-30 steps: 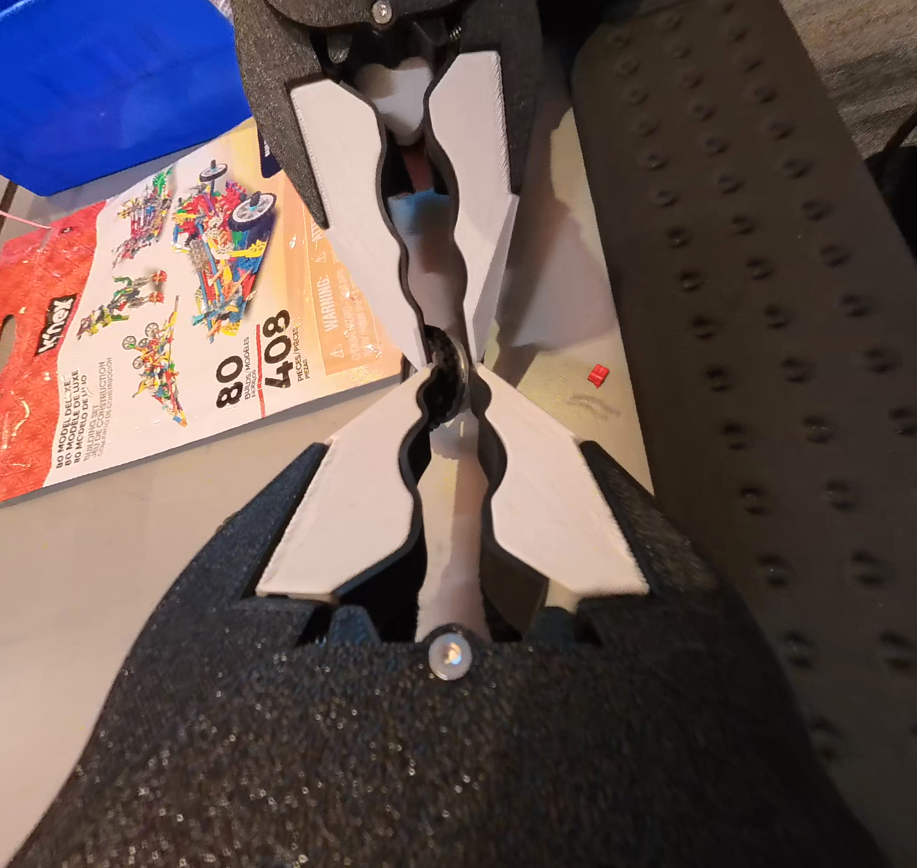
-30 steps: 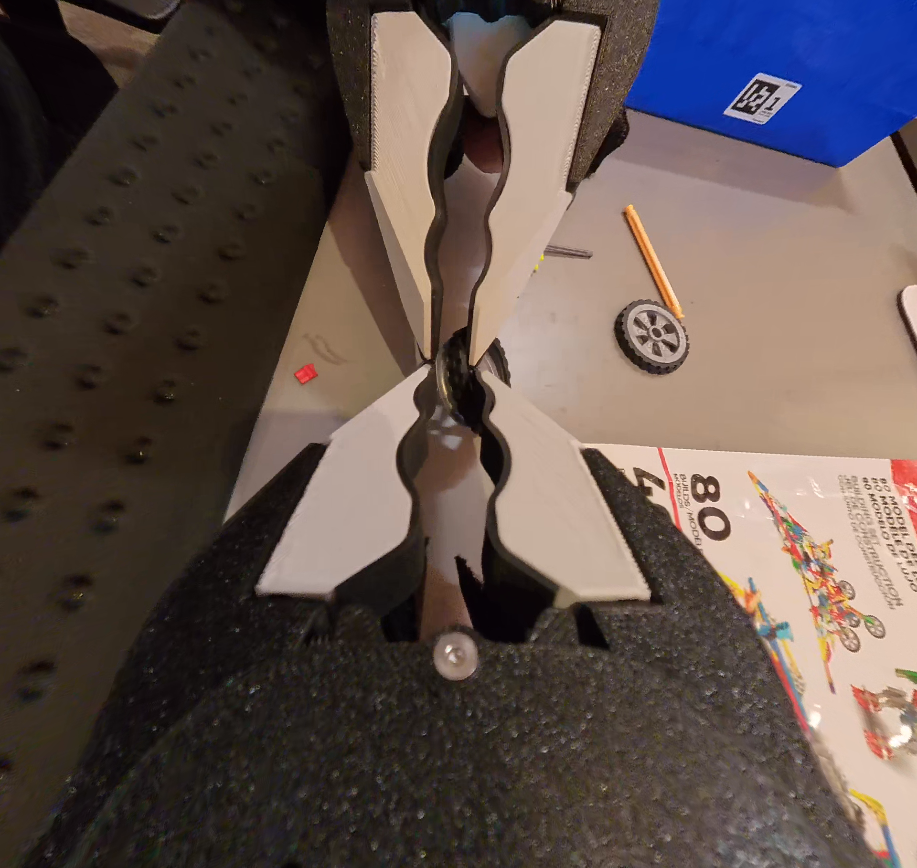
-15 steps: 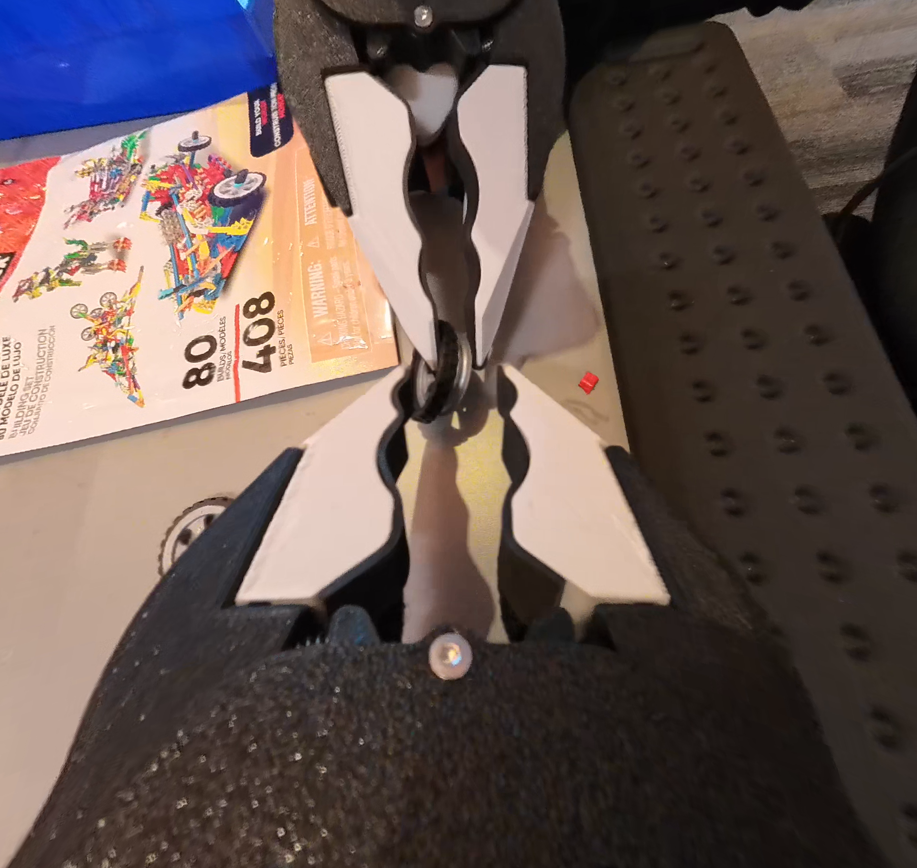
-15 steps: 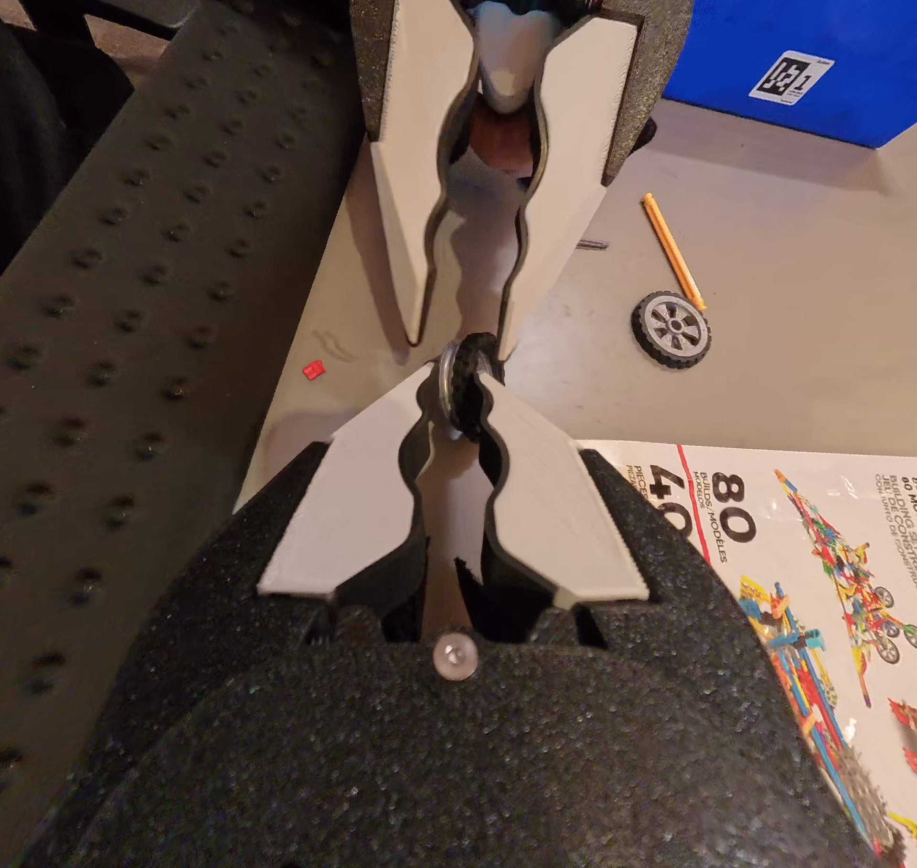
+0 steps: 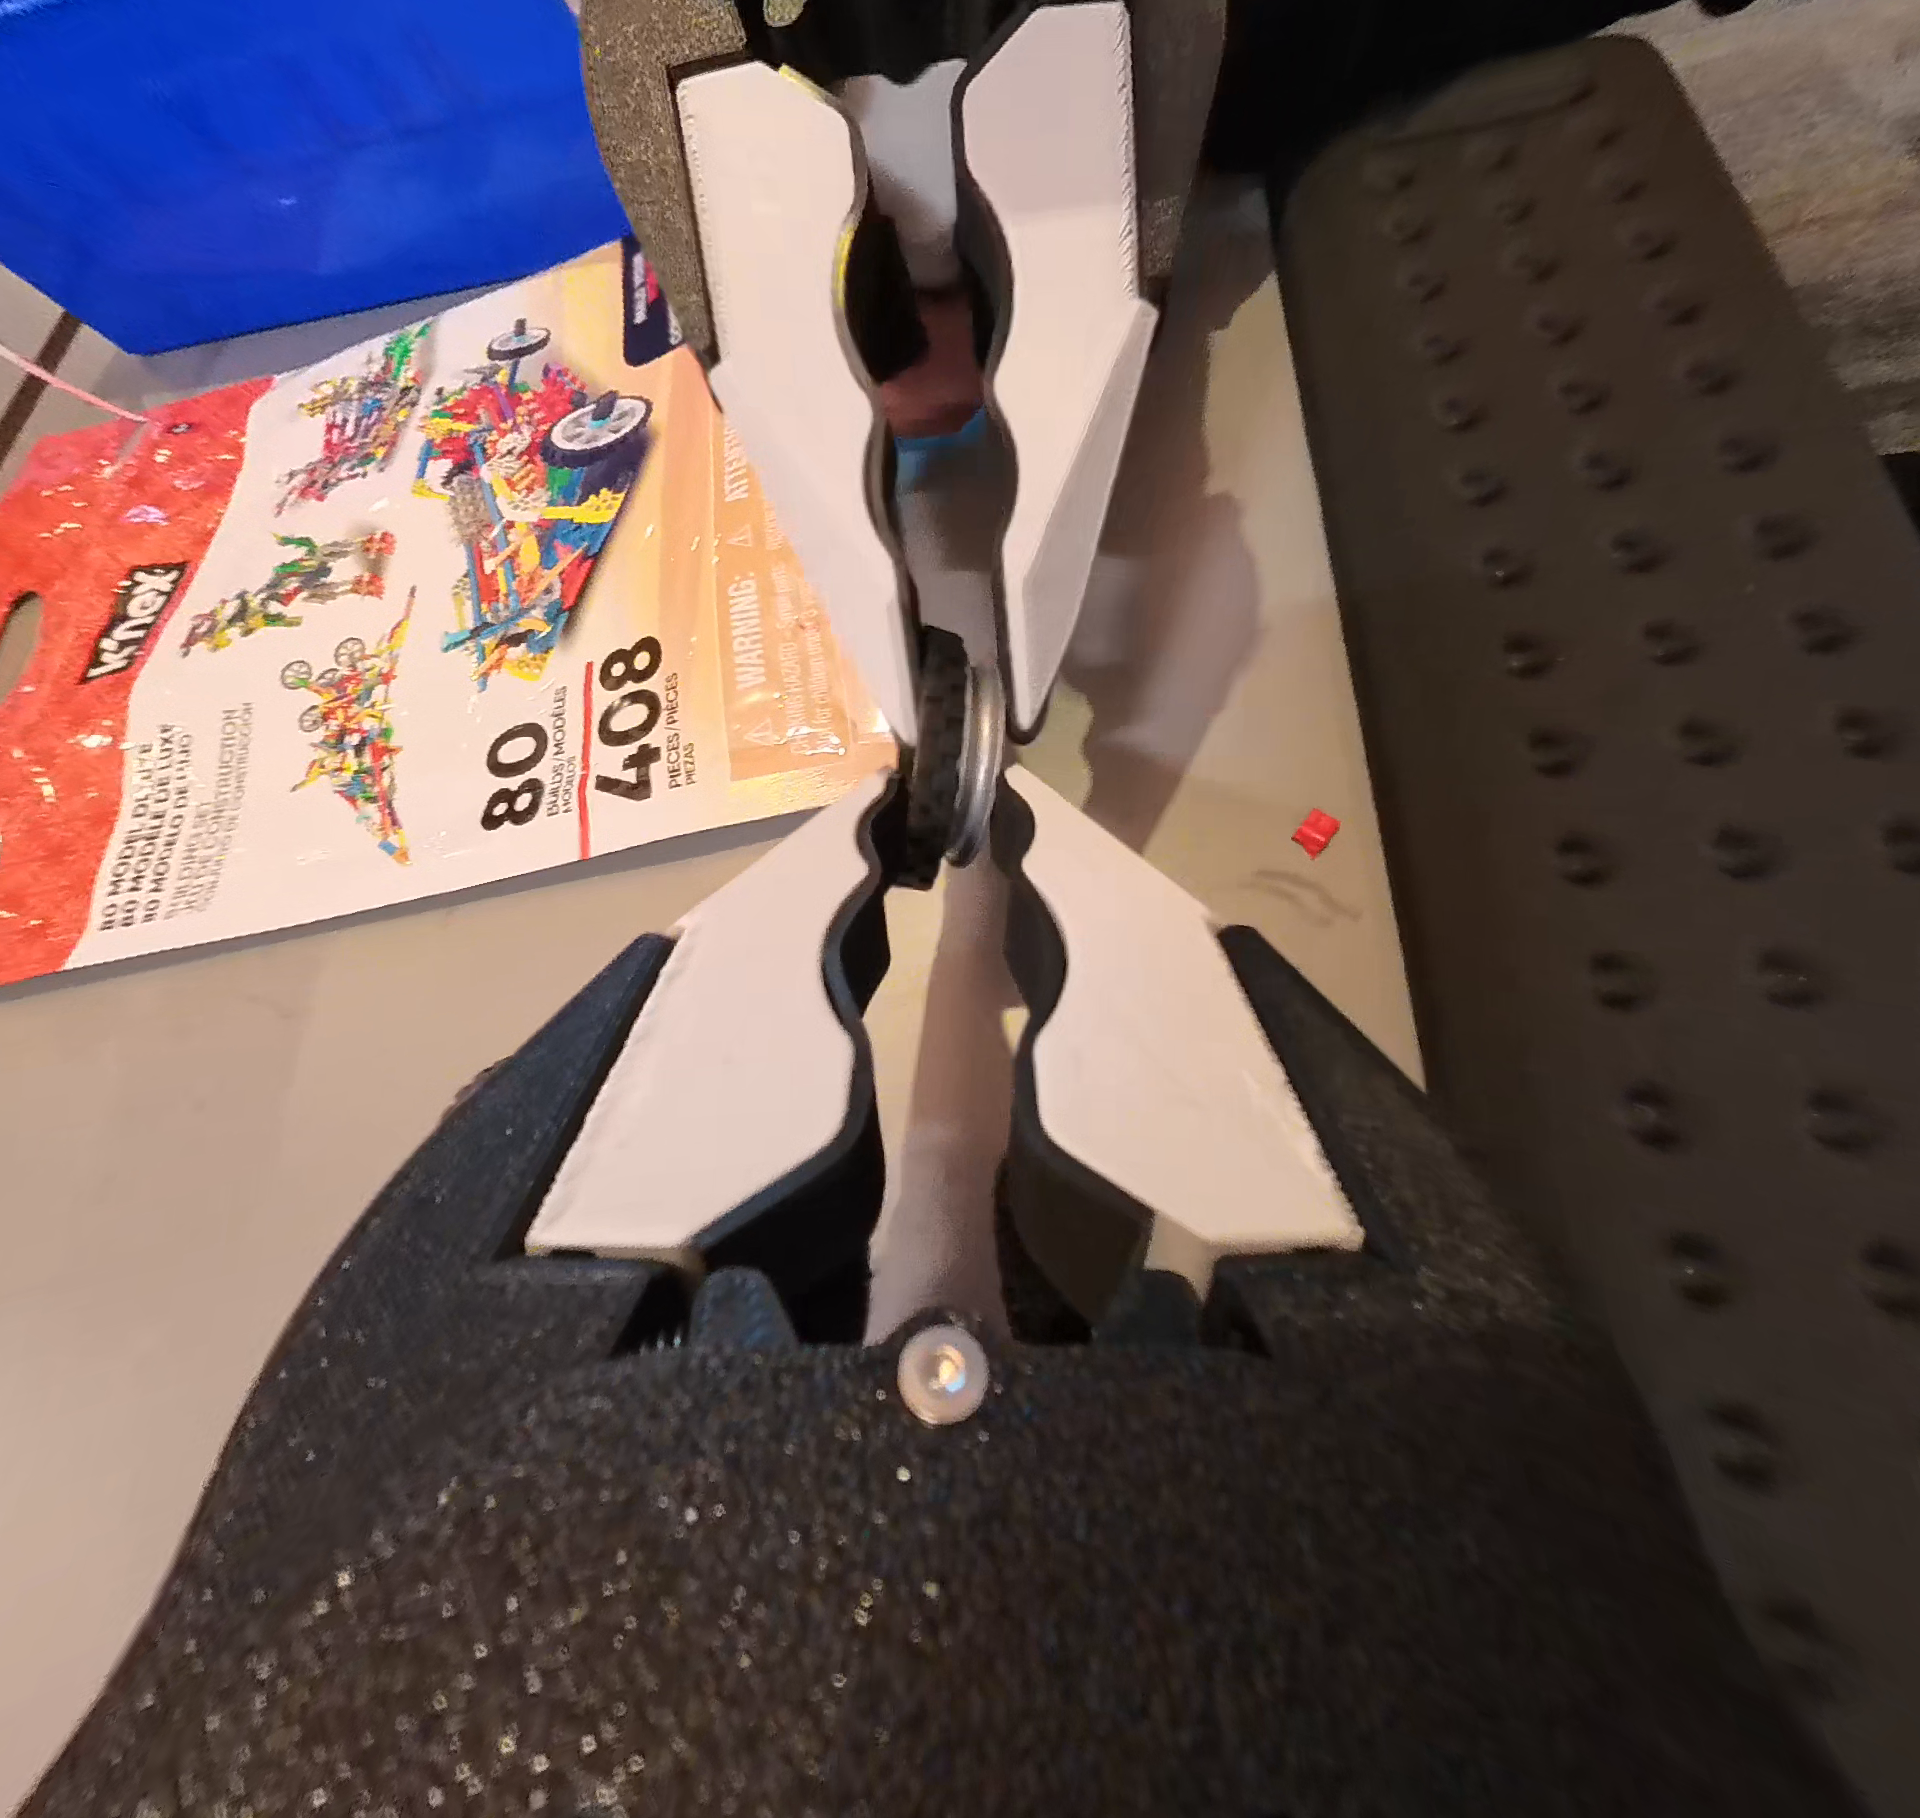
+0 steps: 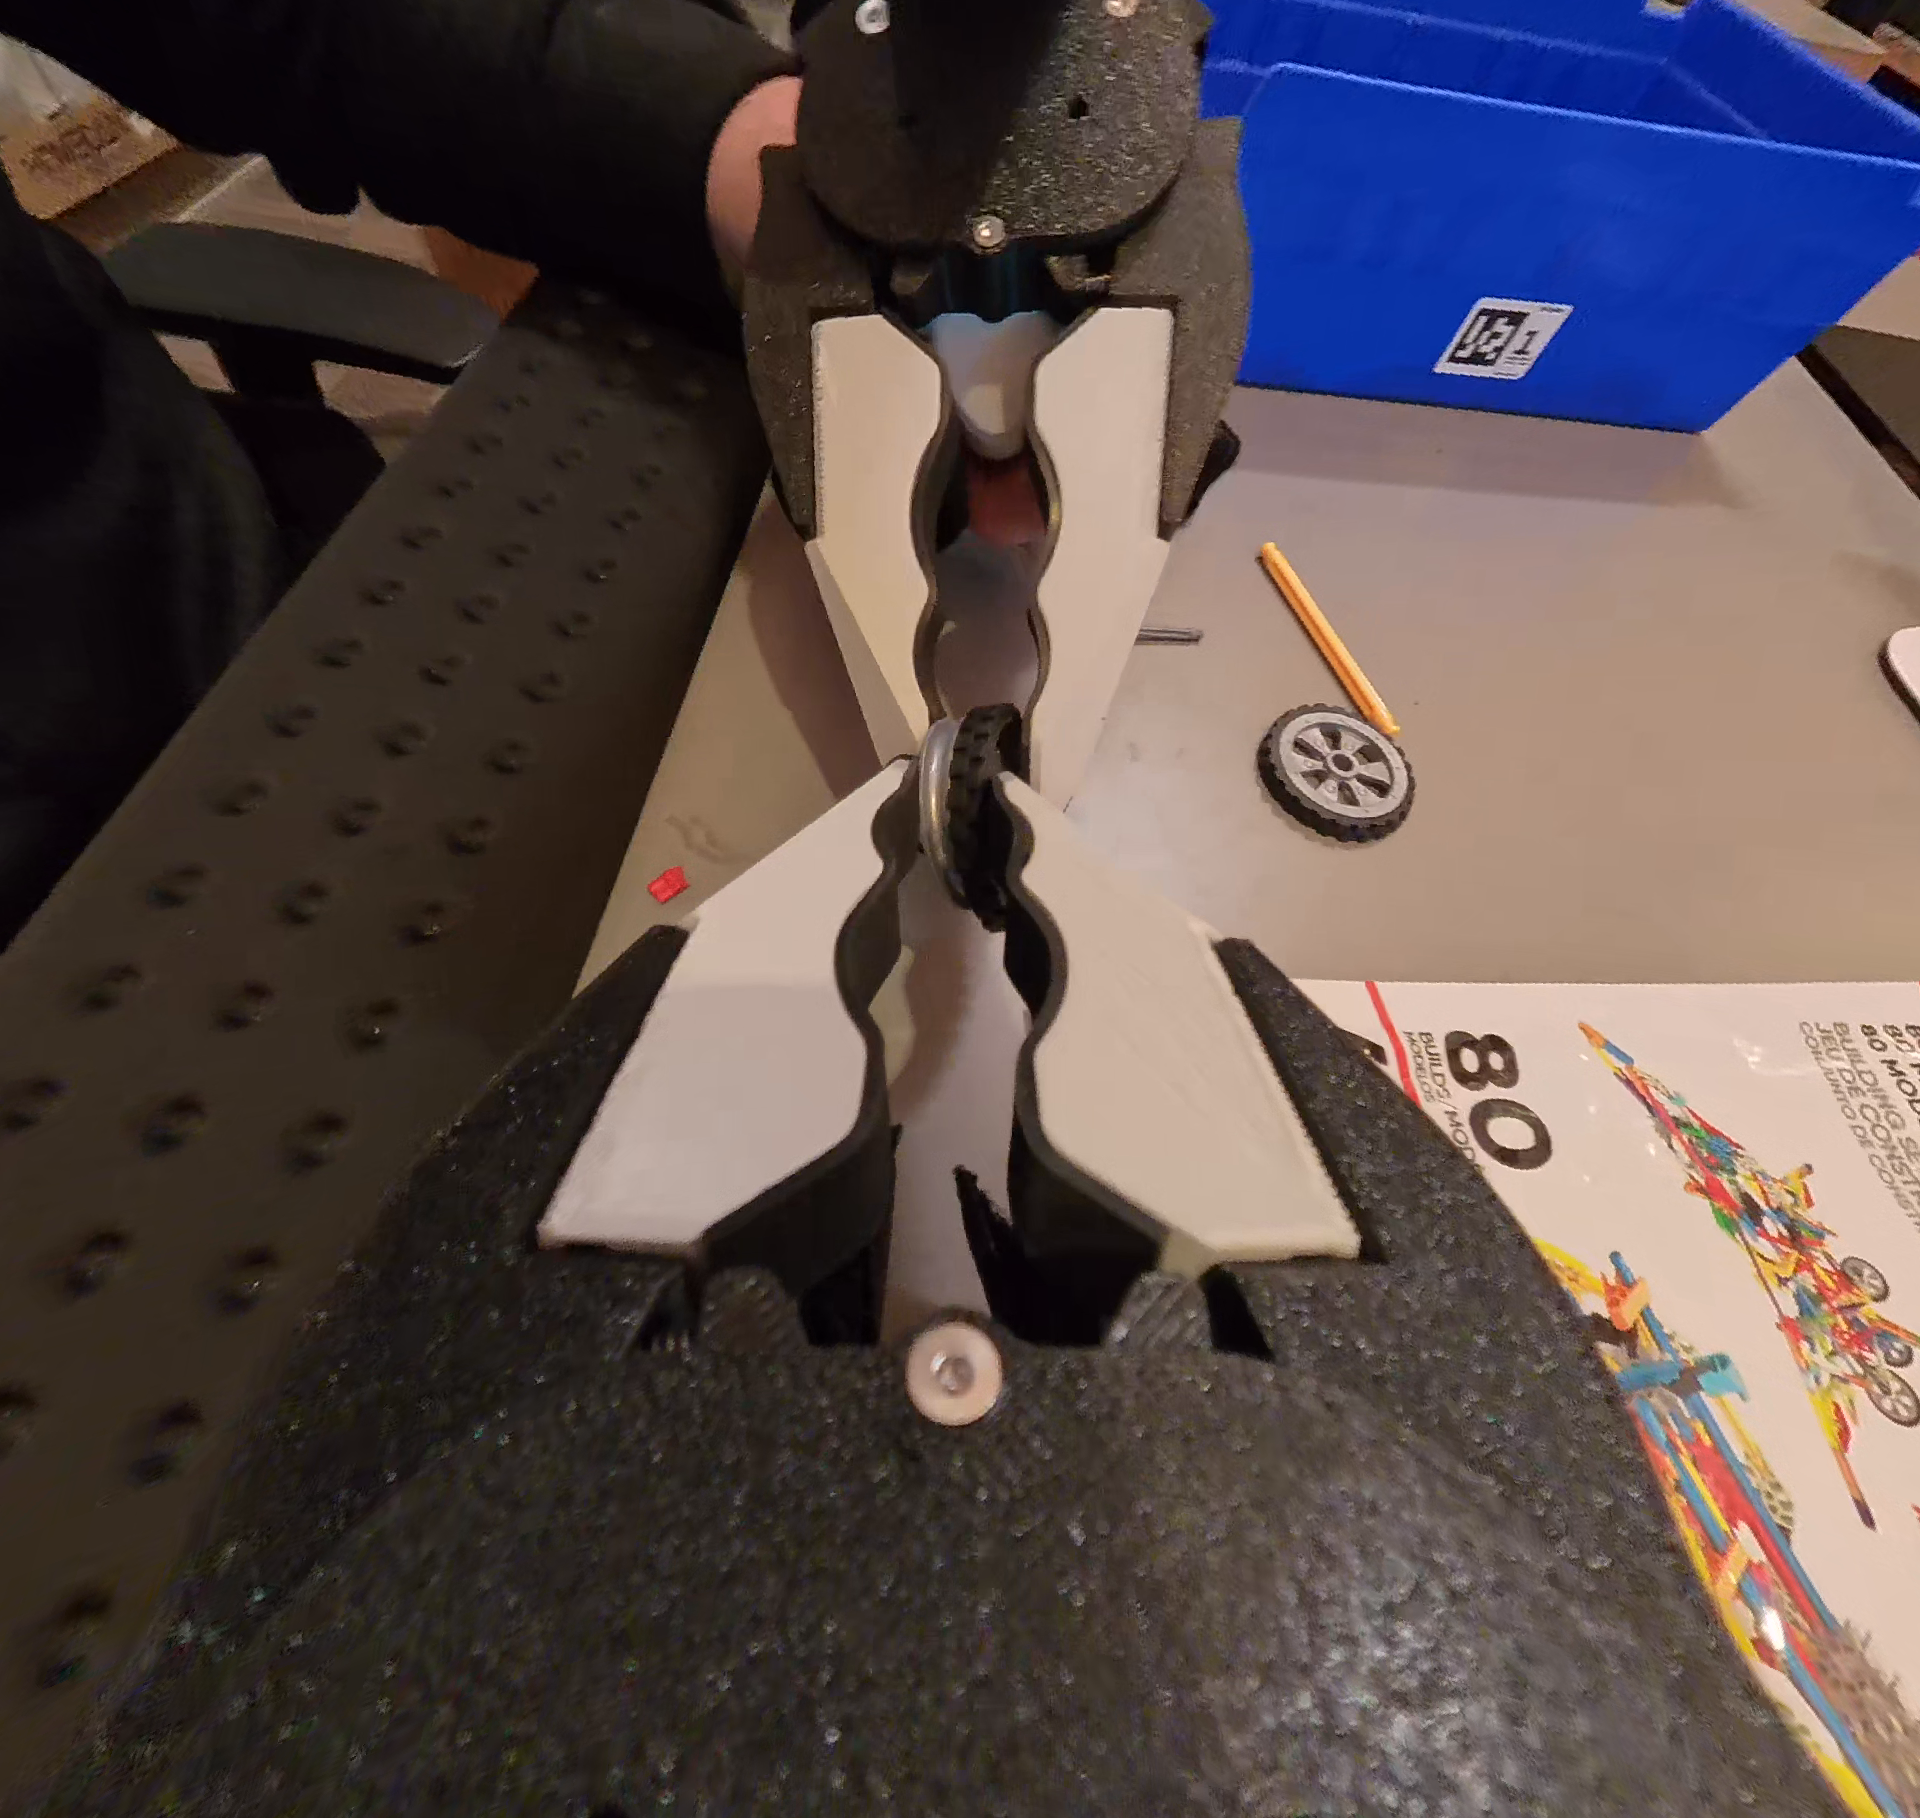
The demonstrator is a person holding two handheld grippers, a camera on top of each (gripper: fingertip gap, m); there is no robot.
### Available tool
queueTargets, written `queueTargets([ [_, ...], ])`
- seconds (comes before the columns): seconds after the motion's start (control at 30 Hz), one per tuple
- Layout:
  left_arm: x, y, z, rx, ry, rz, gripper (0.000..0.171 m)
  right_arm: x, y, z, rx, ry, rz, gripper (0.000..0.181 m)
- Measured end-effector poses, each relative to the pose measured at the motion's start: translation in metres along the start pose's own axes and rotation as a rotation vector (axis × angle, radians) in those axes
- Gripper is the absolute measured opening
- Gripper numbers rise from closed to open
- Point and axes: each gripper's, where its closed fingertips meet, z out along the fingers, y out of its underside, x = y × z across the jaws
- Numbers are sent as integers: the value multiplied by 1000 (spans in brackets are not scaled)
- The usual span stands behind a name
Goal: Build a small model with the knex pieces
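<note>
Two grippers meet tip to tip over the table [image 6: 1558,781], both on one small wheel: black tyre [image 5: 932,760] with a silver rim [image 5: 982,760]. Left gripper [image 5: 940,812]: jaws closed on the near side of the wheel, tips pinching tyre and rim. Right gripper [image 6: 956,812]: jaws closed on the same wheel from the opposite side; in its own view the tyre [image 6: 982,812] sits to the right and the rim [image 6: 935,802] to the left. The wheel is held edge-on, clear of the table surface. A second wheel [image 6: 1335,773], grey hub with black tyre, lies flat on the table to the right, just beside a yellow rod [image 6: 1325,636]. A tiny red piece [image 6: 667,883] lies near the table's left edge, beside a black dimpled mat [image 6: 364,729]. A printed toy box sheet [image 5: 364,625] lies flat on the table; a blue bin [image 6: 1558,189] stands at the far right. A hand [image 6: 743,168] in a black sleeve holds the left gripper's body.
</note>
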Motion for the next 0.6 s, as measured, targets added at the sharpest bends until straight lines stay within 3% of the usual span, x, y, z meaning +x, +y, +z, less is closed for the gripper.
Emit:
queueTargets([
  [0.23, -8, 15, 6, -124, -100, 124, 9, 13, 12, 8, -118, 127, -74, 16],
  [0.6, -14, 16, 6, -215, -235, 344, 9, 8, 13, 7, -102, 68, -38, 14],
])
